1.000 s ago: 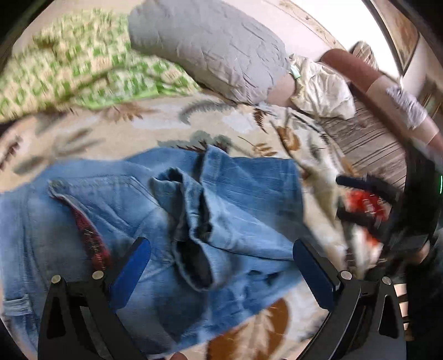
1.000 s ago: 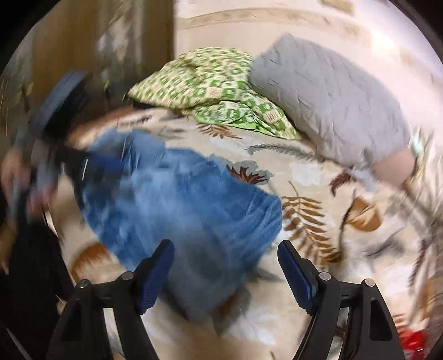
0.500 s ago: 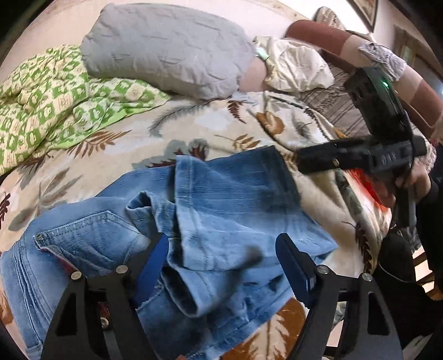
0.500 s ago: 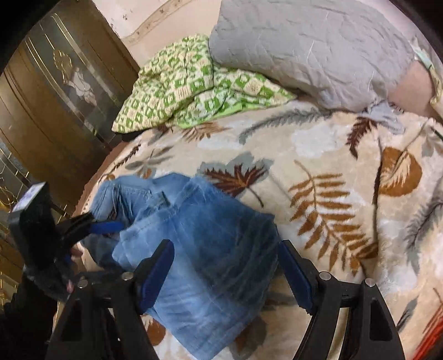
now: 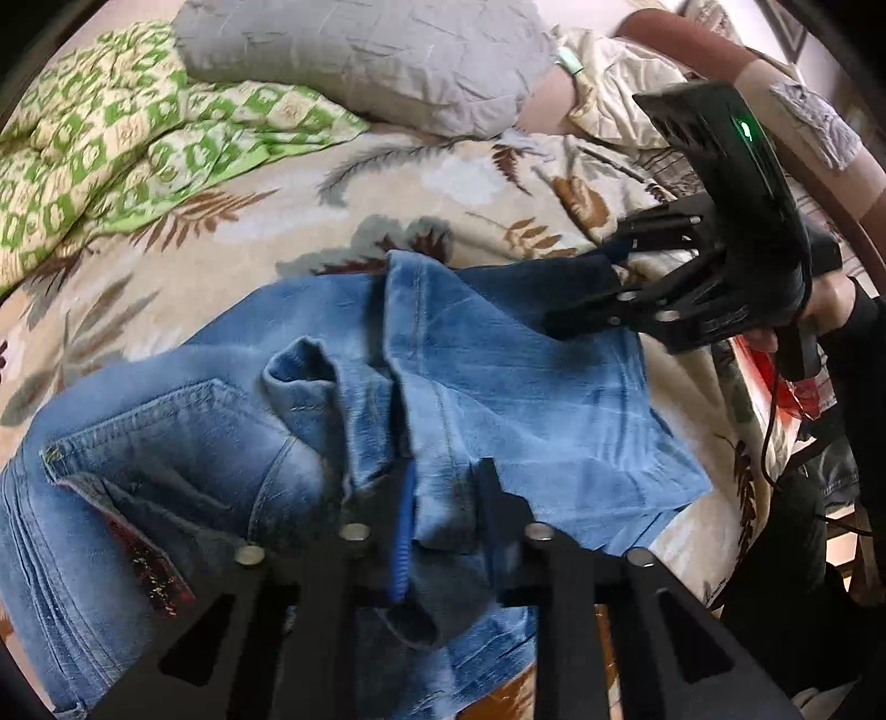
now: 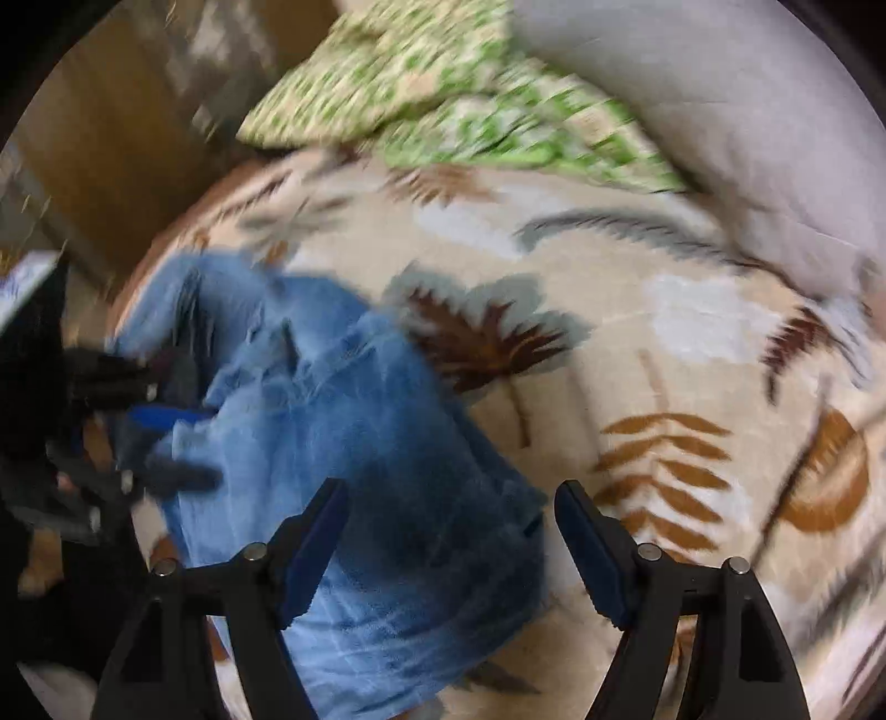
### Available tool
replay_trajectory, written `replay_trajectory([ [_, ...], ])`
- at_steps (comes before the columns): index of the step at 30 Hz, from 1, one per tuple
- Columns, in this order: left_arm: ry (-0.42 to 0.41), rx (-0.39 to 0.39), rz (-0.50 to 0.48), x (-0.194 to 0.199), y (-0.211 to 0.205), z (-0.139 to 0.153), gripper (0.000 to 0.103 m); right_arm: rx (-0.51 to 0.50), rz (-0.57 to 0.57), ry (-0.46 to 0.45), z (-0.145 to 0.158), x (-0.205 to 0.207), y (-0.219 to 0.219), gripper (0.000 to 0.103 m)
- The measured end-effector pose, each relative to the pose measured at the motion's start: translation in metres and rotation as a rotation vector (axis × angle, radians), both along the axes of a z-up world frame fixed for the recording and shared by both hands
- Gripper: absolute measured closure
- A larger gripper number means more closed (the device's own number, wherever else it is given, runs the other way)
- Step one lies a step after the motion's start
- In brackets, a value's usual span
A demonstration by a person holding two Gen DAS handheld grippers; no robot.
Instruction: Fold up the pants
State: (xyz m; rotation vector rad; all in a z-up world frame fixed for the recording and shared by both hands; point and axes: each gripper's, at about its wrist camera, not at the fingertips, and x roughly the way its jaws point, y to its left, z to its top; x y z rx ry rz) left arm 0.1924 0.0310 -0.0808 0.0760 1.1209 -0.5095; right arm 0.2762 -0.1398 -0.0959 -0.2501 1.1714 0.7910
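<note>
Two hand-held grippers on jeans [image 5: 498,399], which lie on bed [image 5: 470,183] below gray pillow [image 5: 360,50]. Left hand-held gripper [image 5: 443,498] pinches bunched denim; right hand-held gripper [image 6: 448,531] spread over far edge. Step: mid-fold. Next: right must pinch edge, then lift together.

Leaf-print bed cover [image 5: 454,183], blue jeans [image 5: 498,387], green checked quilt [image 5: 111,138], grey pillow [image 5: 360,50]

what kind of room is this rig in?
Most likely a bedroom: the jeans lie on a bed with a leaf-print blanket, a grey pillow and a green patterned quilt at its head.
</note>
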Motion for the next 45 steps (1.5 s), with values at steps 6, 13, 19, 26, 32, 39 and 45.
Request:
replay_trajectory([
  [6,-0.116,-0.039,-0.021,-0.032,-0.003,0.034,0.085,-0.037,0.032,-0.115,0.009,-0.013,0.003,0.092],
  [13,-0.239,-0.019,0.064,-0.096,0.004,0.042,0.085,0.057,0.080,-0.226,0.035,-0.031,0.013,0.093],
  [19,-0.051,-0.015,0.171,-0.076,0.012,-0.025,0.085,-0.147,0.112,-0.136,-0.019,-0.017,0.059,0.093],
  [26,-0.060,0.010,0.185,-0.079,0.006,-0.023,0.083,-0.157,0.071,-0.168,-0.016,-0.017,0.055,0.069],
  [32,-0.085,-0.008,0.165,-0.085,0.002,-0.019,0.056,-0.096,-0.061,-0.212,0.014,-0.012,0.017,0.030],
  [39,-0.217,-0.036,0.150,-0.113,-0.010,0.020,0.000,-0.008,-0.192,-0.261,0.065,-0.018,-0.034,0.027],
  [45,-0.362,-0.180,0.383,-0.147,0.052,0.066,0.000,0.060,-0.175,-0.276,0.104,-0.030,-0.021,0.023],
])
